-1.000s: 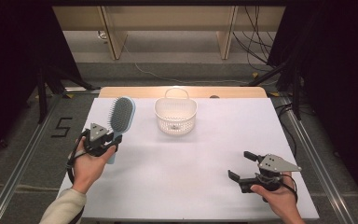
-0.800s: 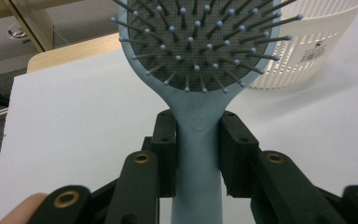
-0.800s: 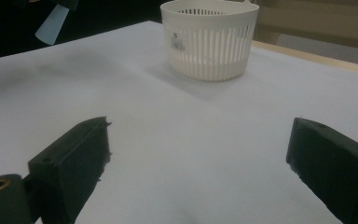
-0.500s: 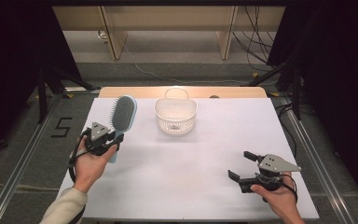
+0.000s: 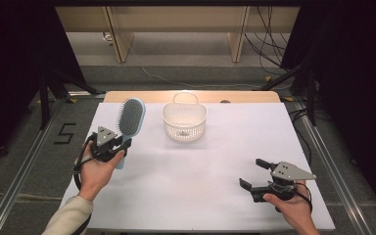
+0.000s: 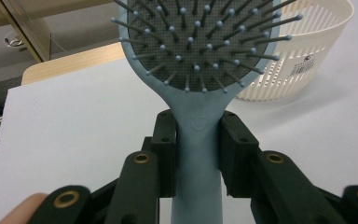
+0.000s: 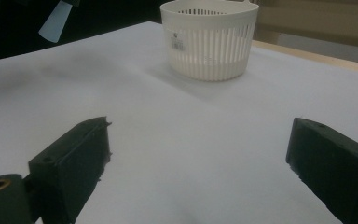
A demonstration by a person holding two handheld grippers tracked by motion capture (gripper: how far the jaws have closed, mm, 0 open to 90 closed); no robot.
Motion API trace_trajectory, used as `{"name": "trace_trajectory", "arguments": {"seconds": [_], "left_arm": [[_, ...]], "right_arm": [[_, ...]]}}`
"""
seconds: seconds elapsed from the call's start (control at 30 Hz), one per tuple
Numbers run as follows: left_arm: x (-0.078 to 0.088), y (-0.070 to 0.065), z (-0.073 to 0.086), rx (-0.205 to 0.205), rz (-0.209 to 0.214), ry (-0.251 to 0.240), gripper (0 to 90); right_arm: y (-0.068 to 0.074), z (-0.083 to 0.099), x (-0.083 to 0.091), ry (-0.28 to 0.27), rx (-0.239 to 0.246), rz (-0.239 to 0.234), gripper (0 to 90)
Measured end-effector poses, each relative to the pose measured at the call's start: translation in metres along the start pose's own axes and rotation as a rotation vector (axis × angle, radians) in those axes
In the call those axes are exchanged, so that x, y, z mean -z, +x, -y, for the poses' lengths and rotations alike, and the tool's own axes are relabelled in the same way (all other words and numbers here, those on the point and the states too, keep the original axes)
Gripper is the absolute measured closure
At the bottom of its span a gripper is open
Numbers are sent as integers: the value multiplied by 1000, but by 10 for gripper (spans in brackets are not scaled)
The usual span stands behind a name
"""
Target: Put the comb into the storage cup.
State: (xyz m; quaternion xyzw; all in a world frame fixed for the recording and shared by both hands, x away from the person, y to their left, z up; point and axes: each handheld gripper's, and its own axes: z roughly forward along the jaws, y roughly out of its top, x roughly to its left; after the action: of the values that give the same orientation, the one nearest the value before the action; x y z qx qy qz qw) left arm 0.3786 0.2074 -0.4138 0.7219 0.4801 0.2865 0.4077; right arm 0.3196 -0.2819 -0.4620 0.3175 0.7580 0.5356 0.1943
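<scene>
The left gripper [image 5: 119,145] is clamping its fingers [image 6: 164,154] on the handle of the brush [image 5: 129,120], which is standing raised over the table's [image 5: 186,186] left side, bristles facing the person. The basket [image 5: 184,121] is sitting near the far edge. The right gripper [image 5: 255,173] is hovering low near the right, fingers [image 7: 81,154] spread wide and holding nothing.

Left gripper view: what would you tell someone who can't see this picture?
The left gripper clamps the handle of a light blue hairbrush, bristles facing the camera. A white slatted basket stands behind it on the white table.
</scene>
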Motion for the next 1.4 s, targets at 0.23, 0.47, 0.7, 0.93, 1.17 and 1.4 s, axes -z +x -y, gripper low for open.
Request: {"name": "trace_trajectory", "arguments": {"seconds": [0.23,0.47,0.7,0.93,1.17,1.4], "left_arm": [[-1,-3,-4,-2,8,-8,700],[-2,-5,-6,0,10,-17,700],[-2,-6,-8,-2,13,-22,700],[-3,-6,-9,-3,12,-25,700],[-4,-7,-11,-4,16,-29,700],[-4,-7,-12,-6,14,-32,700]], "right_arm": [[0,0,0,0,-1,1,68],[0,0,0,-3,-5,0,69],[0,0,0,-1,-5,1,70],[0,0,0,-2,-6,0,70],[0,0,0,1,-4,2,70],[0,0,0,1,-6,2,70]]}}
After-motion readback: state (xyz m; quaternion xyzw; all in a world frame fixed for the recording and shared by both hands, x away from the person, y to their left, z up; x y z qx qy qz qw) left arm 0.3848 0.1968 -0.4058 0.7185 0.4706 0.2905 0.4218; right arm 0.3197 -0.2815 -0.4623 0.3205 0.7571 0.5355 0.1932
